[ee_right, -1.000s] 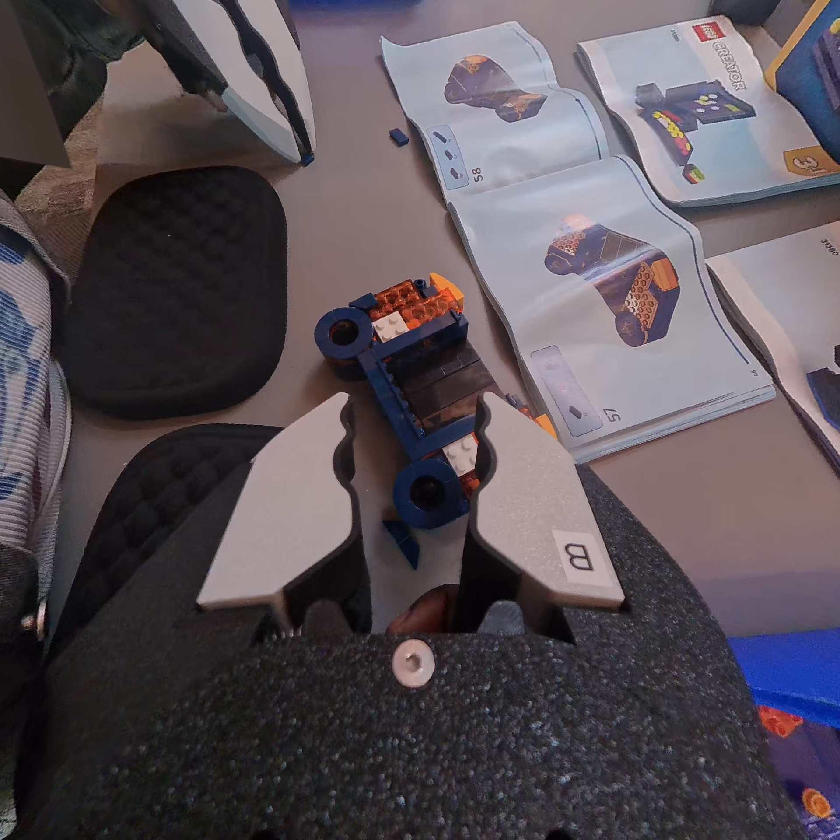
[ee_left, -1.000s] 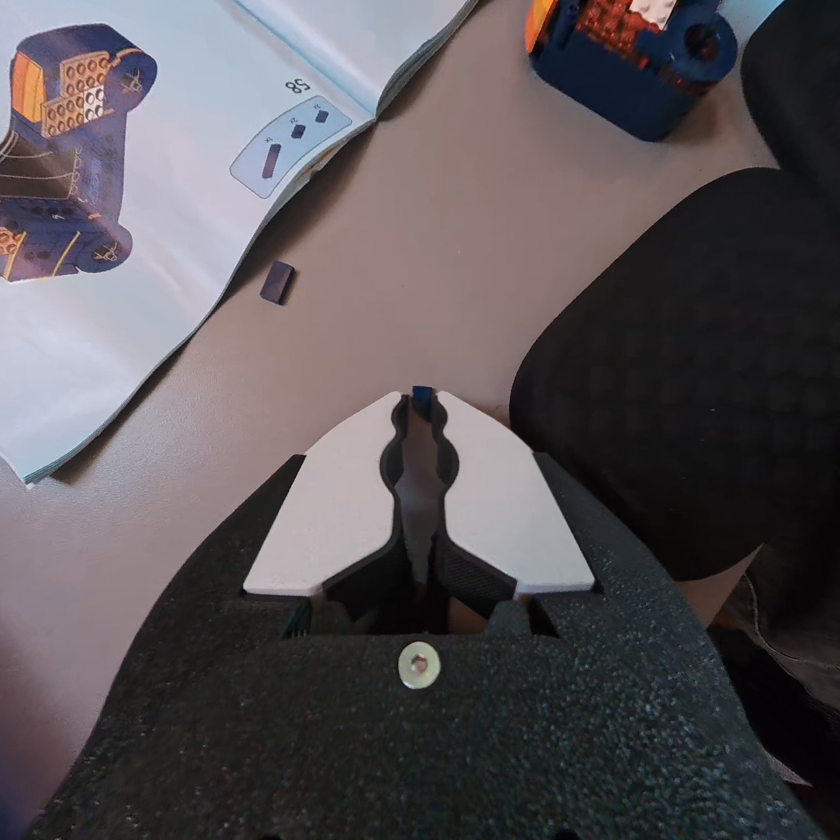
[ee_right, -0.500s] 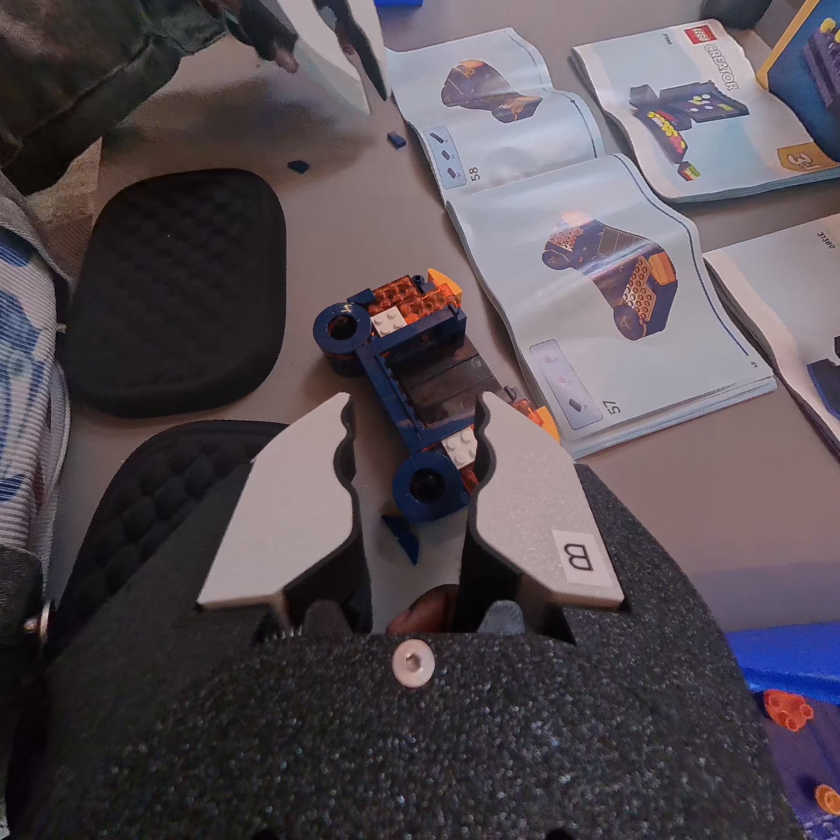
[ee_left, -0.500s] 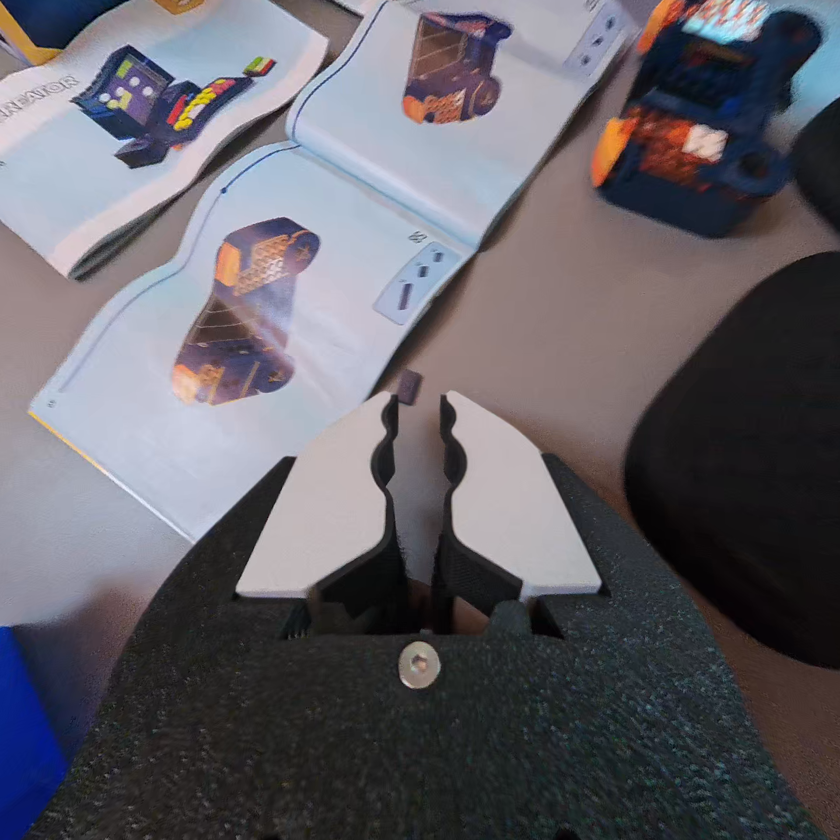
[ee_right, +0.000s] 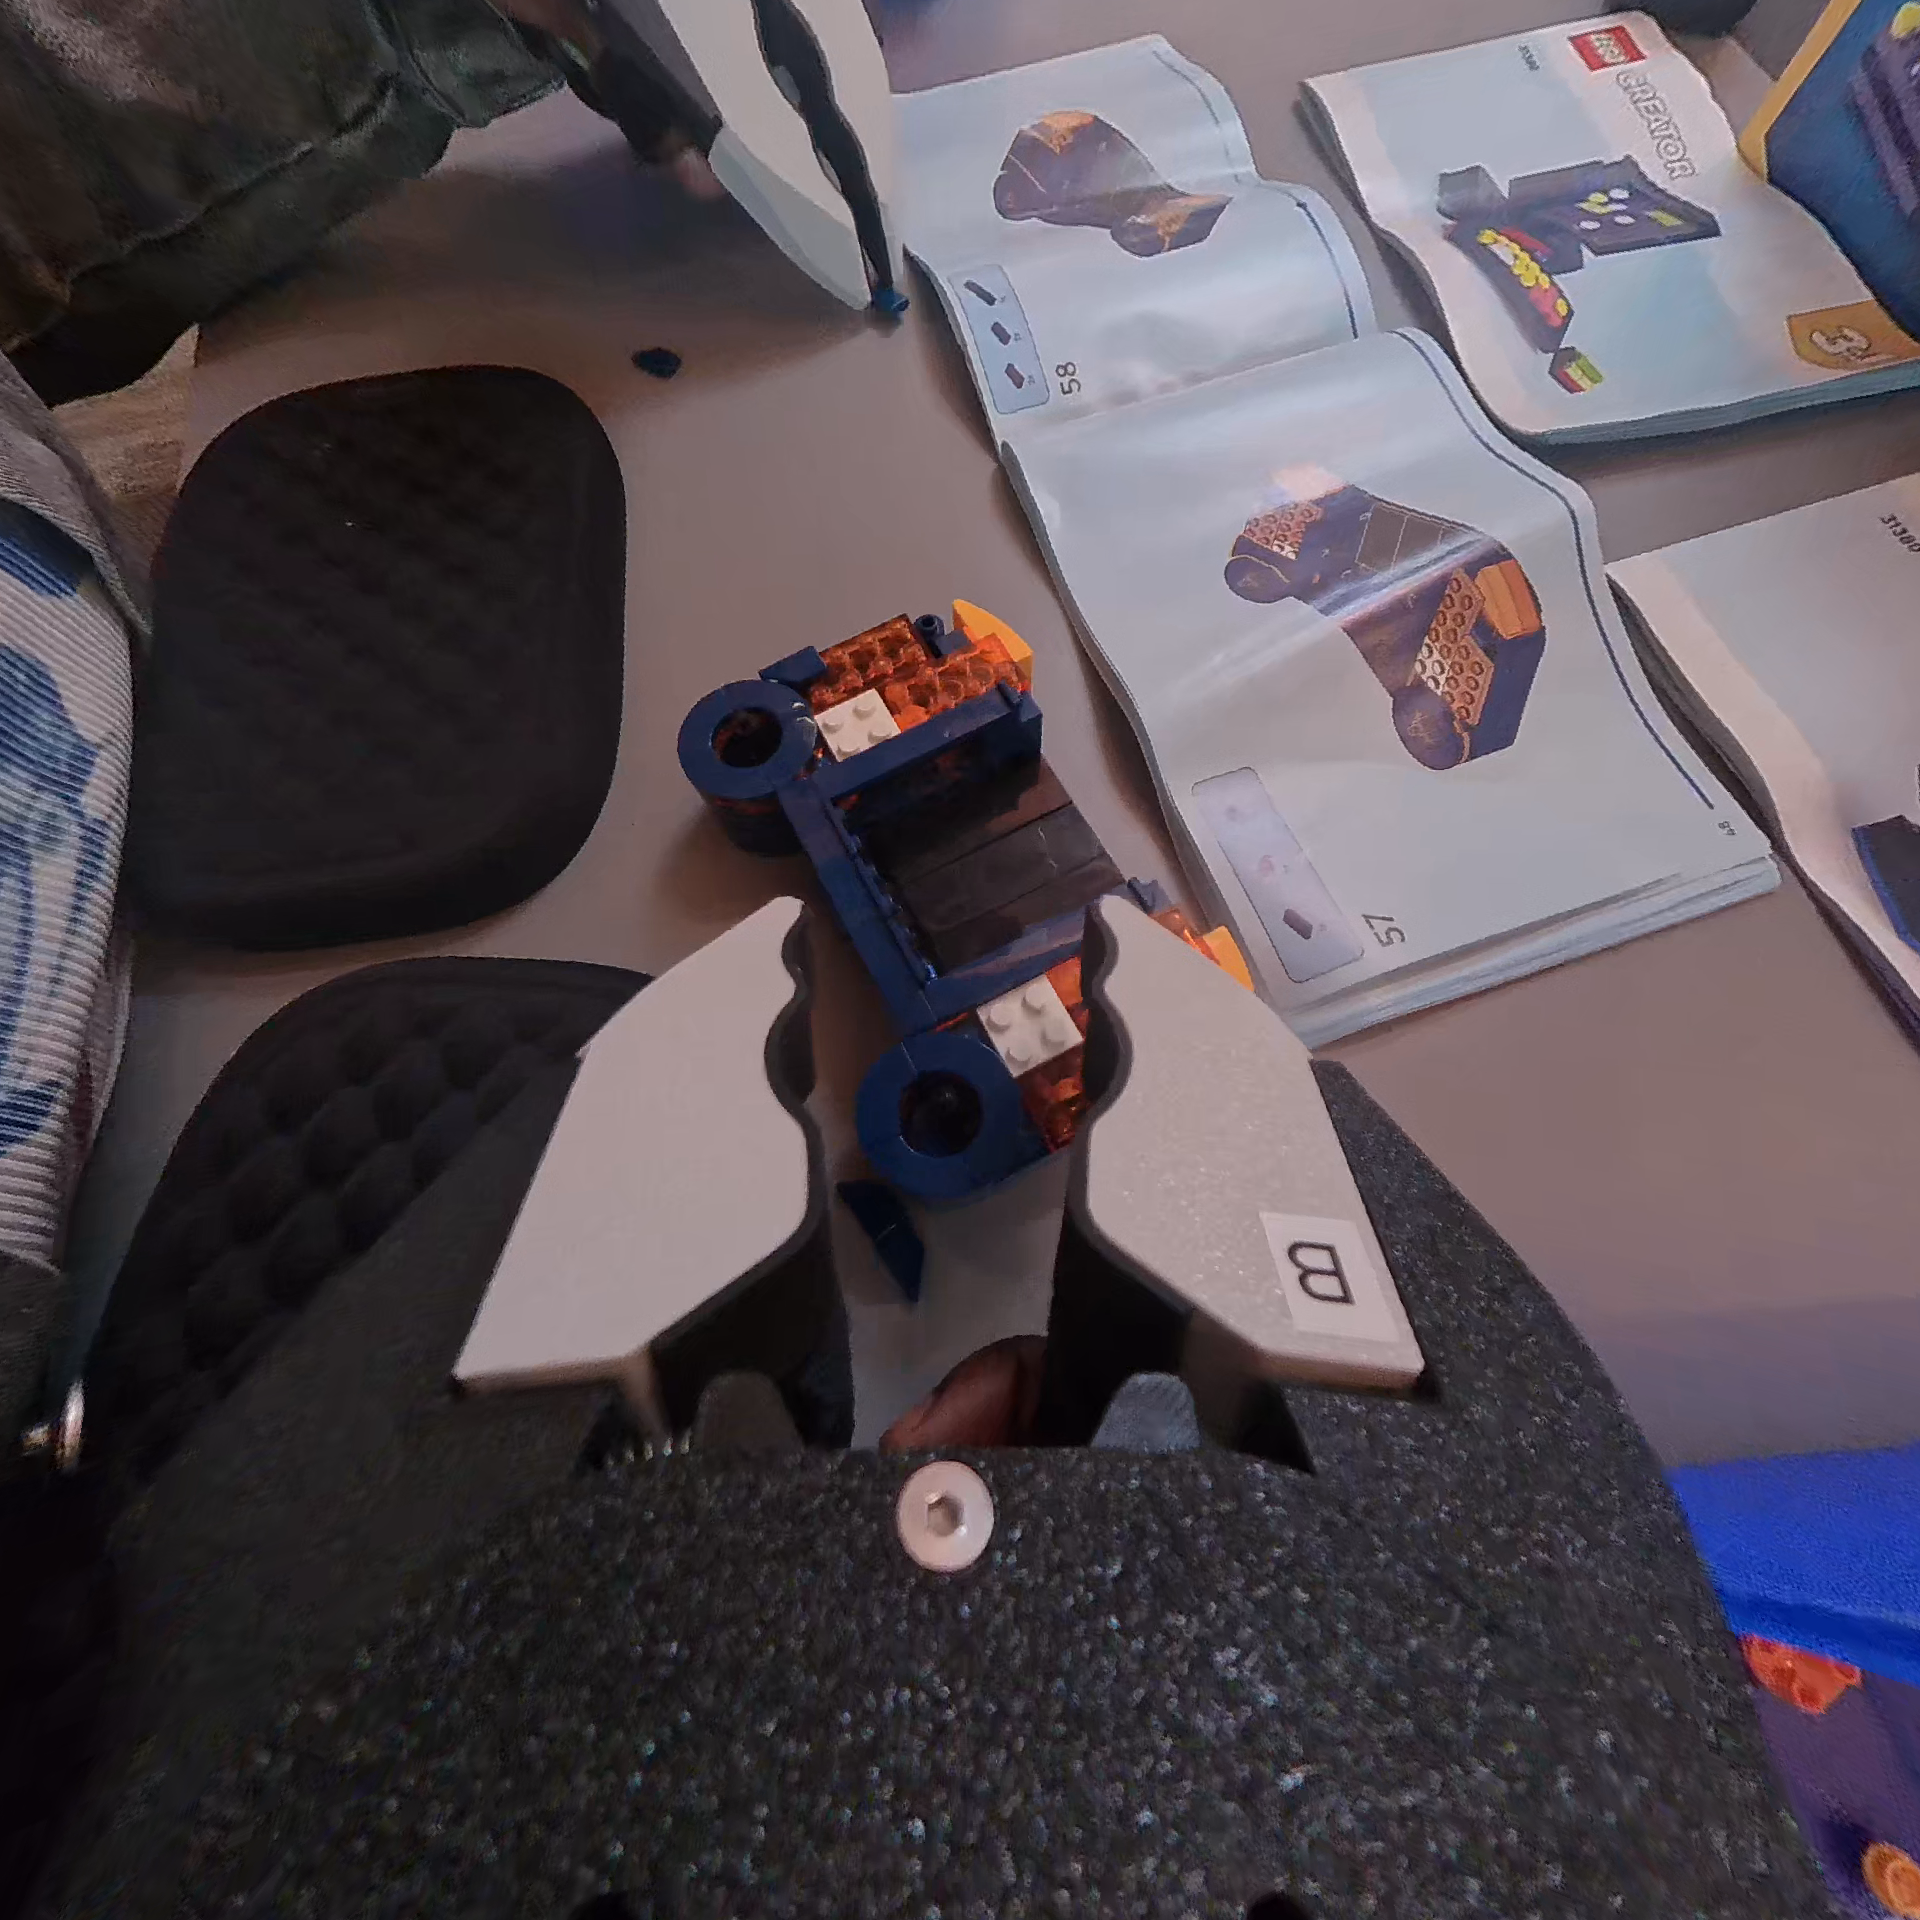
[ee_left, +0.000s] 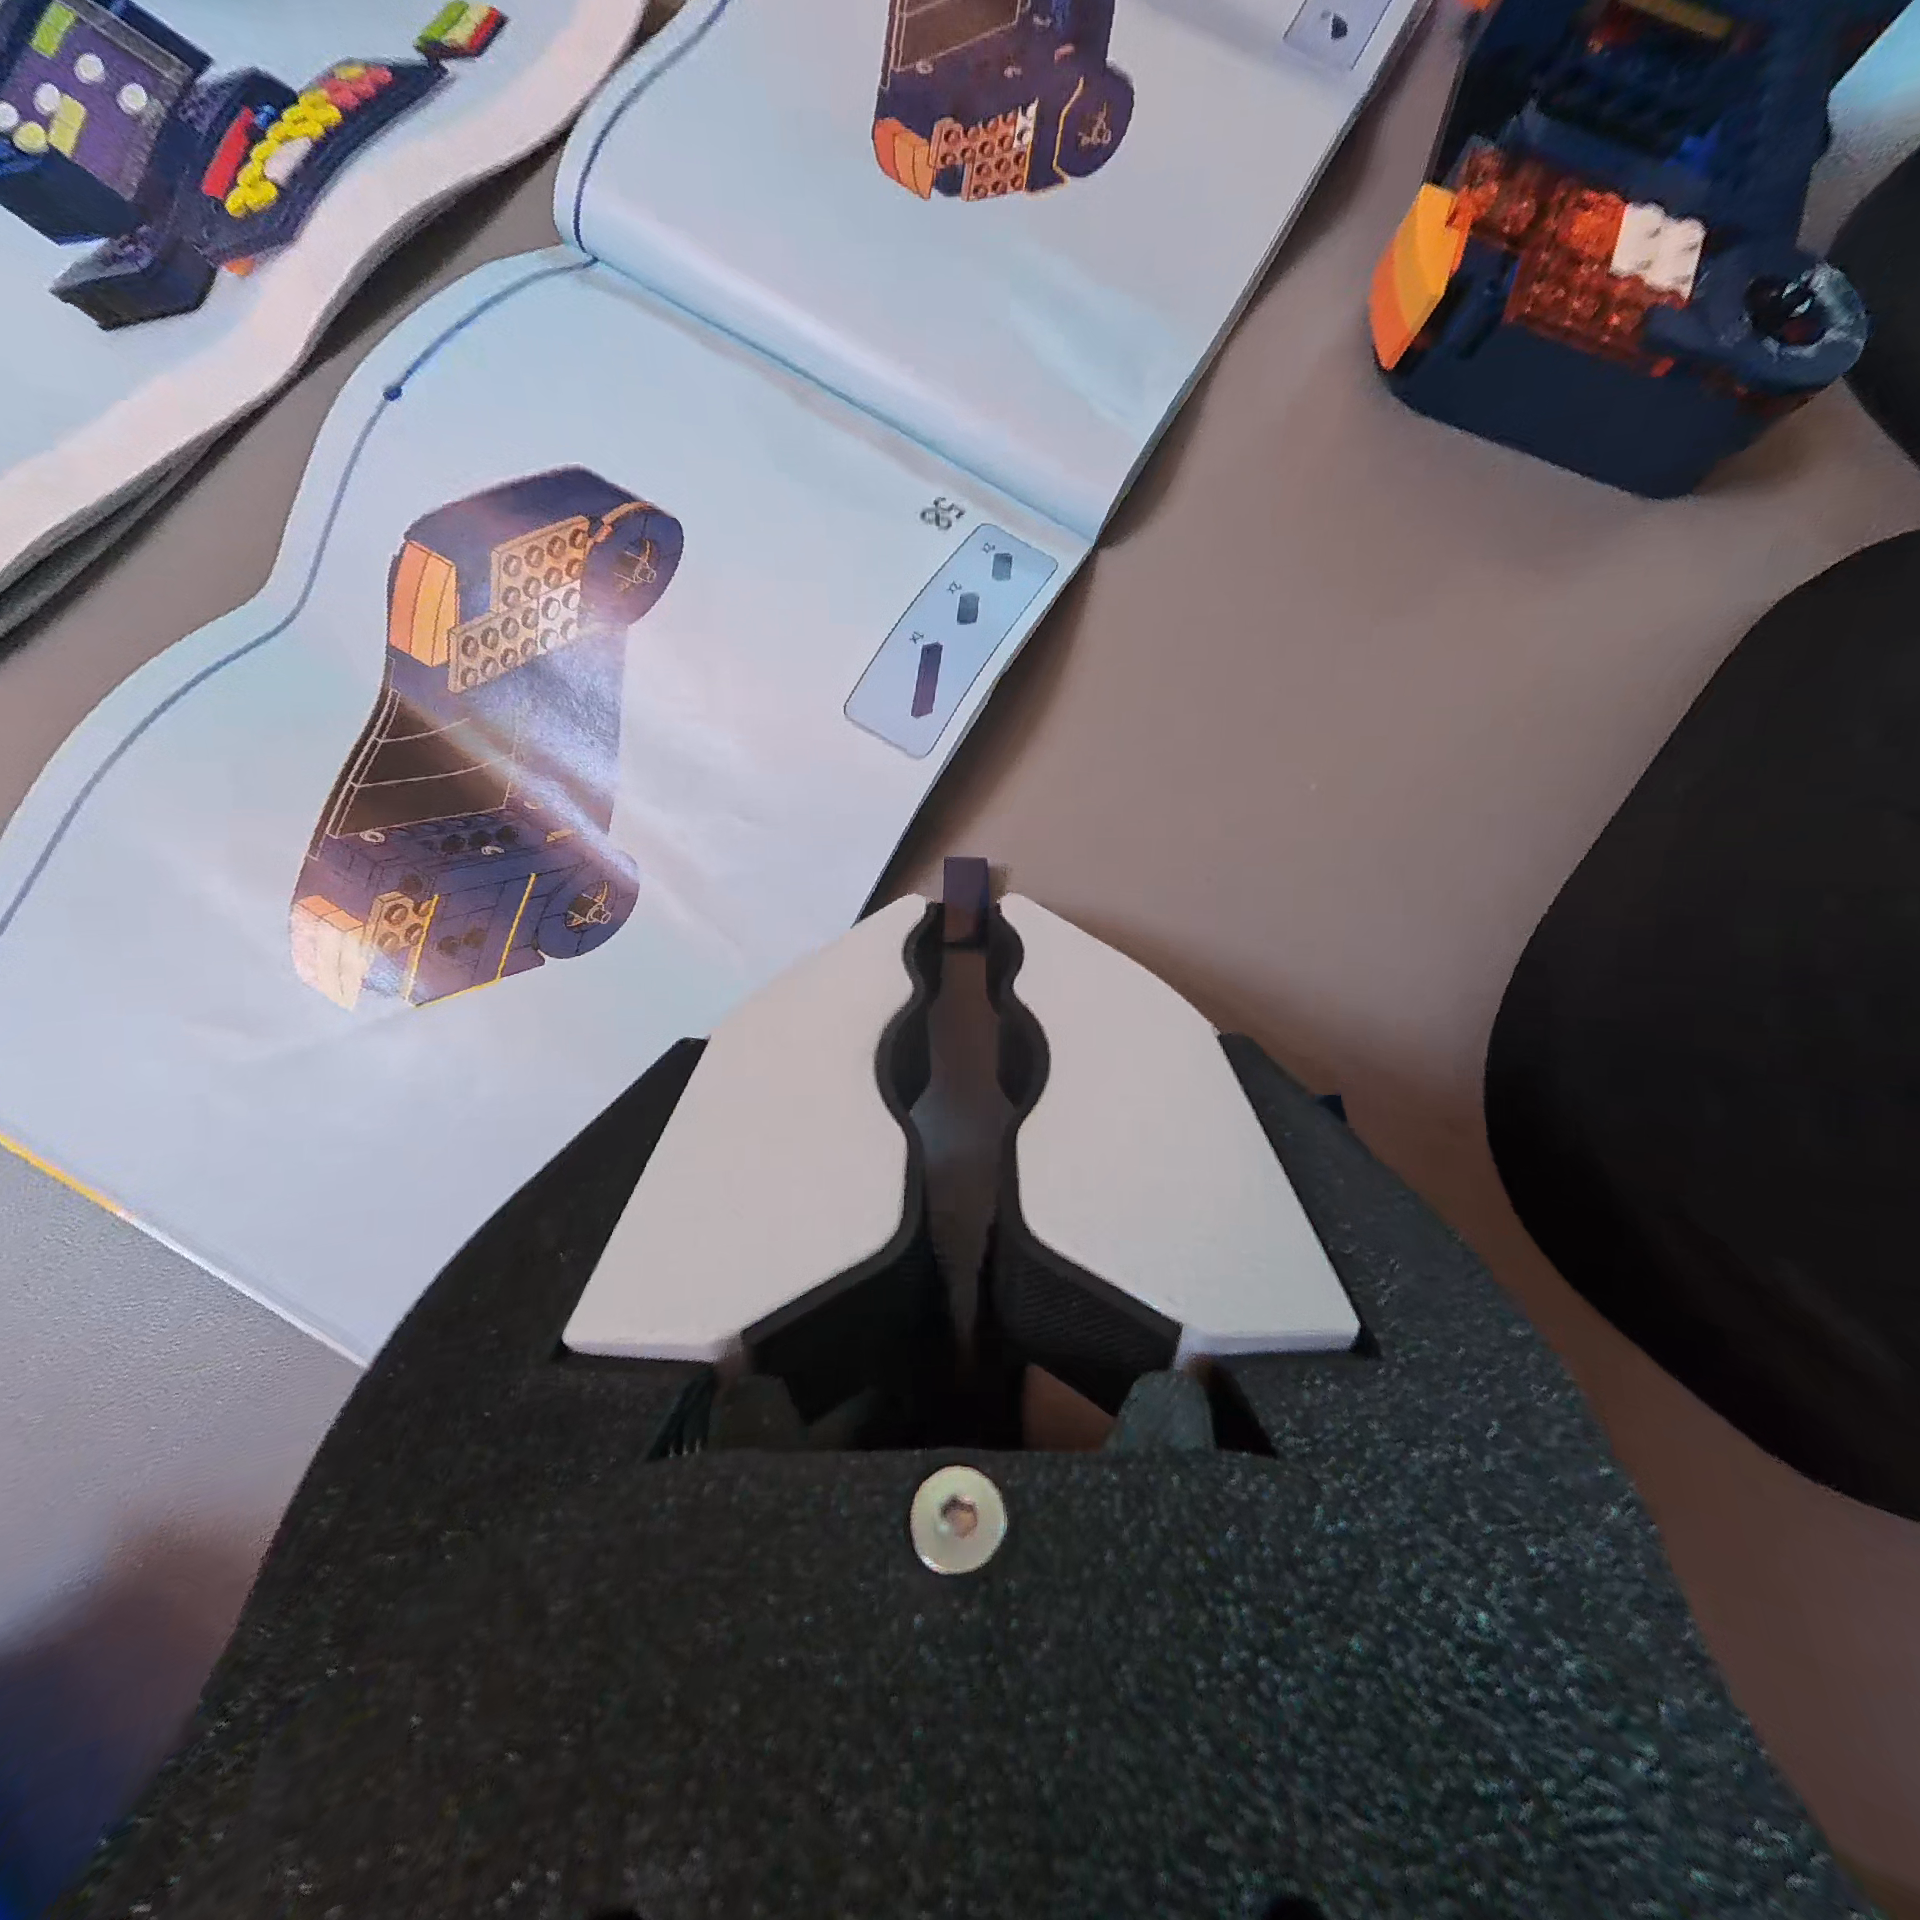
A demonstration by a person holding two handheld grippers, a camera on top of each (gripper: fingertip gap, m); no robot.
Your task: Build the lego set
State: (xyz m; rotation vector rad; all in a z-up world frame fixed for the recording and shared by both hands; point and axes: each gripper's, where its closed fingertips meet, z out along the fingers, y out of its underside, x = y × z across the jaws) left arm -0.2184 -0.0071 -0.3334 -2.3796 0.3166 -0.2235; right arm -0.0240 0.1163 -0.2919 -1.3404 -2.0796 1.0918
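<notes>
Sitting mid-frame on the grey table [ee_right: 790, 499] in the right wrist view, the blue-and-orange lego model [ee_right: 914, 831] lies beside the open instruction booklet [ee_right: 1351, 665].
The right gripper [ee_right: 940, 940] has its fingers apart around the model's near end (touching or not, I cannot tell); at upper centre the left gripper [ee_left: 966, 914] pinches a small dark blue brick [ee_left: 964, 885] at its fingertips, and a second loose blue piece [ee_right: 655, 361] lies near the black pad [ee_right: 374, 644].

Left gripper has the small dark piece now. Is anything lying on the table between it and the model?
Nothing visible does. The left gripper pinches the small dark piece, and bare table runs to the model. The open booklet lies left of that line, the black pad right.
</notes>
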